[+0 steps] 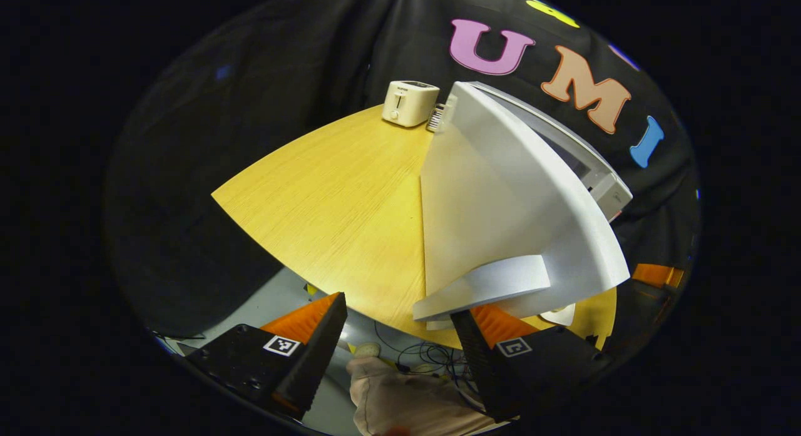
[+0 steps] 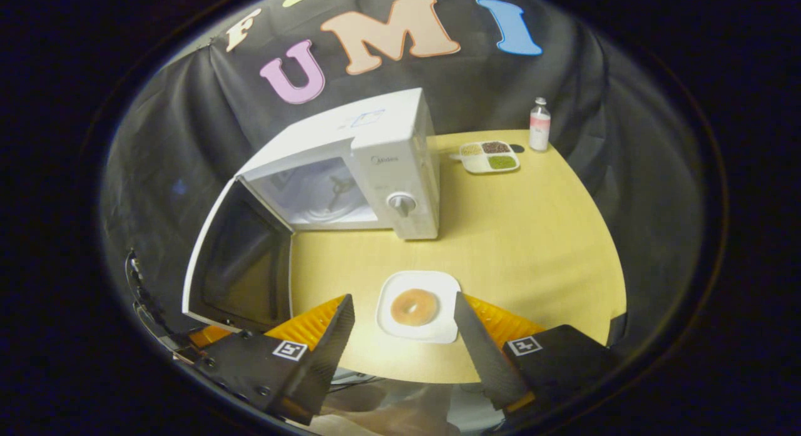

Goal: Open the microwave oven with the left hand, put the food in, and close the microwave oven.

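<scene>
The microwave oven stands on the round wooden table, white, with its door swung wide open to the left in the right gripper view, so the bare cavity shows. A dial sits on its front panel.

In front of it, near the table's edge, a white square plate carries a glazed doughnut. The right gripper hovers over this plate with its 2 fingers spread wide, the plate lying between them in the view; whether they touch it cannot be told.

Behind the oven to the right are a divided tray with 3 fillings and a small bottle.

In the left gripper view the open door's outer face rises large just ahead, its curved handle right over the left gripper, whose fingers are spread apart and grip nothing. A cream toaster stands at the table's far edge.
</scene>
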`<action>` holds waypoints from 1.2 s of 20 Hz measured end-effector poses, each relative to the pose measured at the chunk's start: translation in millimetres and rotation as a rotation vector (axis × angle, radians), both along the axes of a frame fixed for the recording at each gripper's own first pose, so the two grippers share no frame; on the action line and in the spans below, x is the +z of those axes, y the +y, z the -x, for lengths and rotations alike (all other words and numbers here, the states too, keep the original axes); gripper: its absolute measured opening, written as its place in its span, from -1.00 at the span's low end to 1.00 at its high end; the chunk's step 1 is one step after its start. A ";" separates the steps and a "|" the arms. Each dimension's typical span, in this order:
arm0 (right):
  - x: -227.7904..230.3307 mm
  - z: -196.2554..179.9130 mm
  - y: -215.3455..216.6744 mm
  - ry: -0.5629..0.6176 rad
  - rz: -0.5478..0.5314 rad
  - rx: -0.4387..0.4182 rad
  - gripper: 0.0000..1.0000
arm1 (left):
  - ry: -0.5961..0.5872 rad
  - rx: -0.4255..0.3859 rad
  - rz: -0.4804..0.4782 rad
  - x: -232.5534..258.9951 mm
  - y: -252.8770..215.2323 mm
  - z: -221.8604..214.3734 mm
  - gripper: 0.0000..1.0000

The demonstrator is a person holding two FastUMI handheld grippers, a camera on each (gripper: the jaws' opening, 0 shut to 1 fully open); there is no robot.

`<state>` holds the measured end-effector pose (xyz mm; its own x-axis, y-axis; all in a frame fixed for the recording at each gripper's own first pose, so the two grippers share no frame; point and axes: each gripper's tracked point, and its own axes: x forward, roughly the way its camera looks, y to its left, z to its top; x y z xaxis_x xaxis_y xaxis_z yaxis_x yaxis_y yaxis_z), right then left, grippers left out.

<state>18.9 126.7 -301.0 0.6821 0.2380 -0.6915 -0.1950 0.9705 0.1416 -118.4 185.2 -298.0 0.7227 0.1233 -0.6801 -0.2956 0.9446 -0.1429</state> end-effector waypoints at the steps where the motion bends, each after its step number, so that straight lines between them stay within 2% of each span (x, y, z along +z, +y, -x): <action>1: -6.7 -0.5 2.1 0.013 0.003 -0.003 0.83 | 0.006 0.005 0.011 0.8 6.1 3.3 0.95; 3: -17.8 -1.5 3.6 0.038 0.017 -0.012 0.84 | 0.013 0.016 0.022 4.2 18.5 9.0 0.95; 4: -24.0 -2.6 2.7 0.048 0.035 -0.017 0.99 | 0.014 0.024 0.021 7.6 23.7 12.5 0.95; 8: -50.8 -9.4 2.8 0.093 0.086 -0.034 1.00 | 0.016 0.073 -0.017 17.8 65.9 22.5 0.96; 14: -93.9 -15.2 7.0 0.191 0.134 -0.047 0.99 | -0.027 0.188 -0.064 40.8 133.2 28.4 0.95; 15: -101.8 -16.8 7.7 0.210 0.138 -0.048 0.84 | -0.037 0.212 -0.086 47.0 145.0 30.2 0.95; 16: -109.3 -18.0 8.6 0.233 0.138 -0.050 0.99 | -0.043 0.235 -0.104 52.4 158.1 31.9 0.95; 19: -128.8 -18.2 12.5 0.292 0.128 -0.074 0.99 | -0.090 0.309 -0.142 69.7 184.2 32.6 0.94; 20: -133.0 -20.0 13.9 0.303 0.124 -0.083 0.84 | -0.113 0.335 -0.150 75.3 189.2 31.9 0.94; 21: -136.3 -20.6 15.3 0.311 0.122 -0.090 0.99 | -0.143 0.359 -0.162 83.3 194.4 29.5 0.94; 24: -146.5 -21.9 14.1 0.342 0.152 -0.109 0.99 | -0.258 0.421 -0.179 112.5 204.4 14.7 0.92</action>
<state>40.8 140.8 -447.5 0.4218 0.0536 -0.9051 -0.0558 0.9979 0.0331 -133.2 389.6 -185.5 0.7267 0.5373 -0.4281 -0.6313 0.7680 -0.1080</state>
